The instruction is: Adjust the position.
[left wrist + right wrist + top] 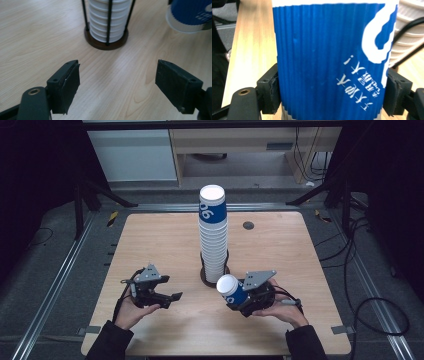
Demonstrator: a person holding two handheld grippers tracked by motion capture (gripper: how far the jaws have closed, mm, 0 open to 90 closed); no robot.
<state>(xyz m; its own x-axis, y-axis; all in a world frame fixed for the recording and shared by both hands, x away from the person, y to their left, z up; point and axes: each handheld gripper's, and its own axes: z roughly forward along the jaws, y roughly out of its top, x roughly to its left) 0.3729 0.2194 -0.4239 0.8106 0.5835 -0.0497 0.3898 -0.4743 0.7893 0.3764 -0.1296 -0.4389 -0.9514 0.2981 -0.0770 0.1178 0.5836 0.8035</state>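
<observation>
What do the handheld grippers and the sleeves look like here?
Both are black two-jaw units. The left gripper and right gripper each carry a grey three-cornered plate on top and trail a black cable. In the left gripper view the jaws end in blocky black pads, worn at the edges, with a brass-coloured eyelet at the base. The person wears dark sleeves.

Left gripper jaws wide apart; right gripper jaws clamped, tilted inward.
</observation>
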